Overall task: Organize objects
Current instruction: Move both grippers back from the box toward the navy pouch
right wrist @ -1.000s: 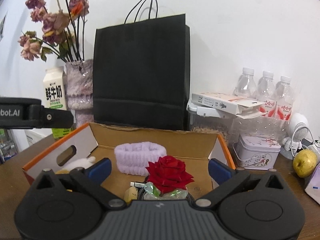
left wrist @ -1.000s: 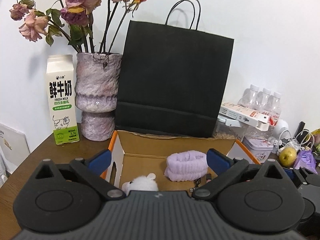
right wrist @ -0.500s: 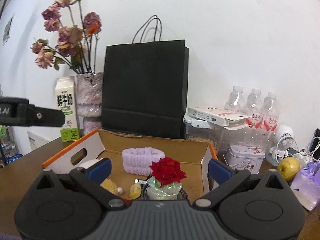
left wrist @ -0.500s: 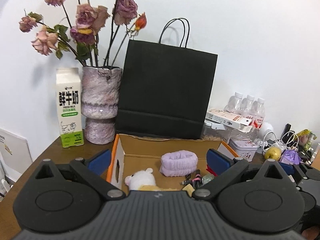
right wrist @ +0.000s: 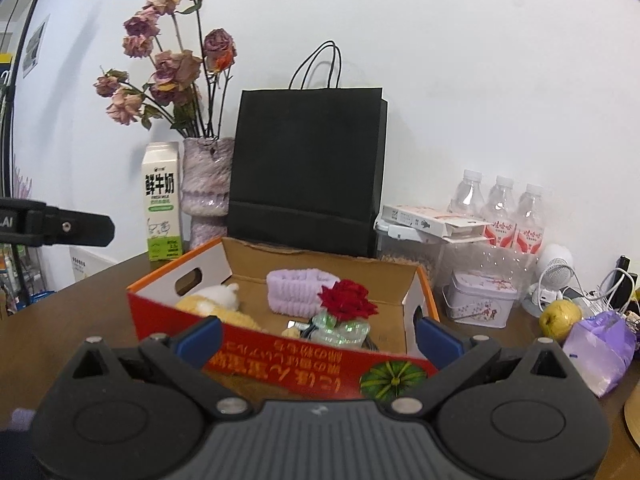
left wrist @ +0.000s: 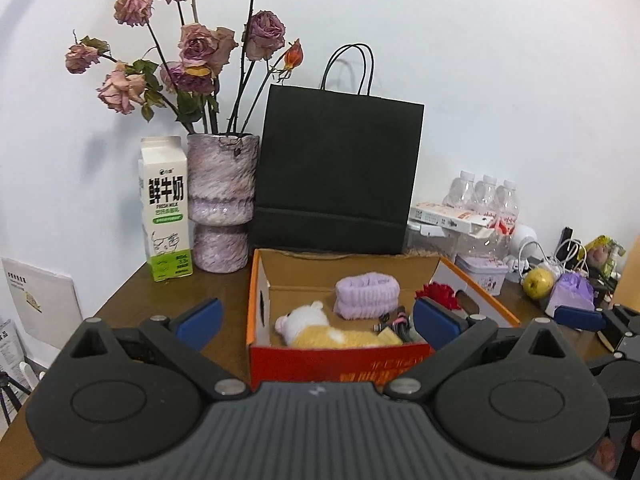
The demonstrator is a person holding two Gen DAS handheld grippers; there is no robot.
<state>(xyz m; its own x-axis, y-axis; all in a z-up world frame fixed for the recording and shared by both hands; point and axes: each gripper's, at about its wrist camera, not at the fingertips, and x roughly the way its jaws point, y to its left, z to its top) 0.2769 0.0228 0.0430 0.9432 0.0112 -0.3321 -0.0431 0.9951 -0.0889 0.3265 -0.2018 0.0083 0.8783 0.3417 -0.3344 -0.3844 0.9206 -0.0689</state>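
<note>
Brown wood surface (left wrist: 132, 300) carrying everything, read left to right. Far left: milk carton (left wrist: 165, 208), then vase (left wrist: 220, 200) of dried roses, then black bag (left wrist: 336, 172) against the wall. Centre, just in front of the bag: open cardboard box (left wrist: 340, 360) with red front wall, holding plush toy (left wrist: 320, 328), purple headband (left wrist: 366, 294), red rose (right wrist: 346, 300) in a clear base, and some small dark bits too tangled to name. Right of the box: tin (right wrist: 480, 300), bottles (right wrist: 500, 208), apple (right wrist: 560, 316), purple pouch (right wrist: 604, 340) — loose, outside the box.

Left gripper (left wrist: 316, 320): released, jaws spread wide on either side of the box, nothing between the pads. Right gripper (right wrist: 318, 338): likewise spread and empty, hovering just before the red front wall.

Step in hand, by judgement: a pause between picks — several things already boxed, both grippers free, held back from the box. Unclear which loose thing counts as next; apple and pouch sit nearest the right gripper.

Next move likely calls for swinging the right gripper rightward and down to one of these, centring the jaws around it, clenching gently — apple round and apt to roll, pouch soft and apt to slip — then lifting clear of the box wall before lowering inside, away from the rose.
</note>
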